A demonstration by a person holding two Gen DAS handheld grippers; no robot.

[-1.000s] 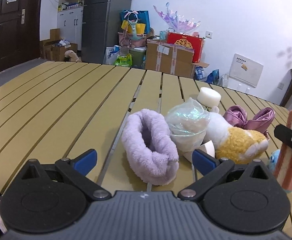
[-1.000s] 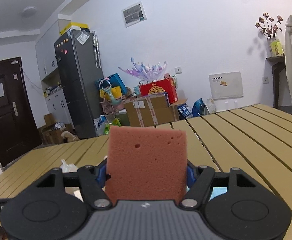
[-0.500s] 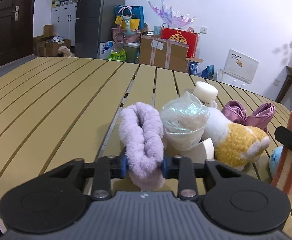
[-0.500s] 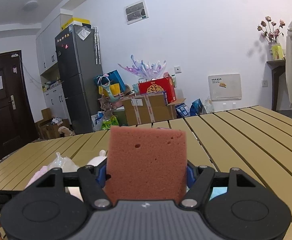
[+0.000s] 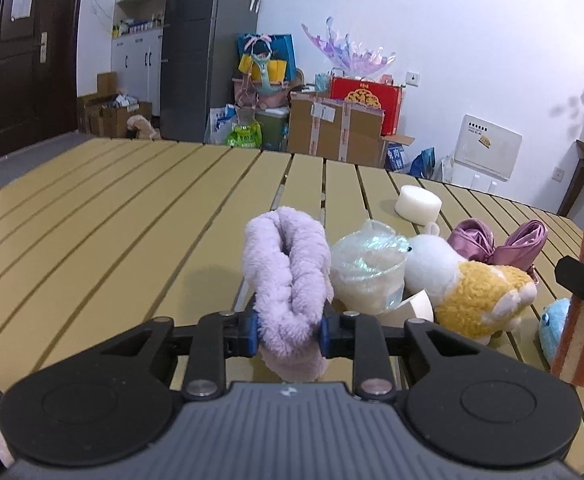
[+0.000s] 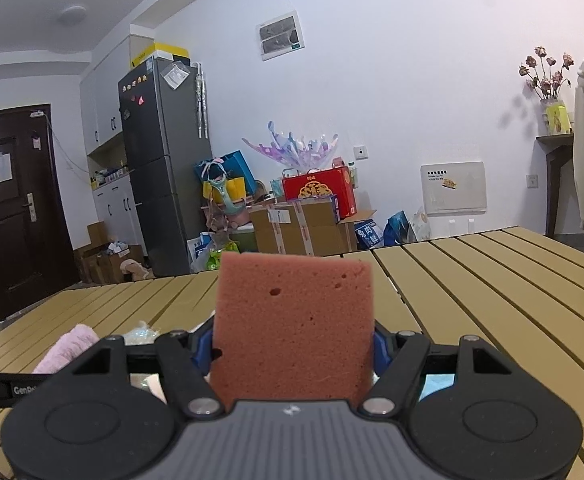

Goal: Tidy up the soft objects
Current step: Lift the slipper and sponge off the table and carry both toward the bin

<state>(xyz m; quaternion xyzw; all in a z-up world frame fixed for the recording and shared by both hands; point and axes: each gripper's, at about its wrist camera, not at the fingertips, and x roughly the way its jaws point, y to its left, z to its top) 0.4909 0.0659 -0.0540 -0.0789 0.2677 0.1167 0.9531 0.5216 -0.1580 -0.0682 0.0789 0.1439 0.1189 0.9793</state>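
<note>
The left gripper (image 5: 287,330) pinched the lilac fleece slipper (image 5: 287,276) by its heel, just left of the plush pile (image 5: 464,280) on the slatted table (image 5: 111,216), apparently to separate it, while the right gripper (image 6: 292,350) clamped the pink sponge (image 6: 294,320) upright beyond the pile's other side, likely awaiting placement.

Even, cool indoor light; both my wrist views are sharp but heavily bent.

Ahead of my tongs the white wall (image 6: 392,92) is brightest, no glare. A soft shadow falls on the slatted table (image 5: 91,216) just left of the left tongs. Fisheye curves the door (image 5: 15,60) and blackens corners; far clutter softens slightly.
</note>
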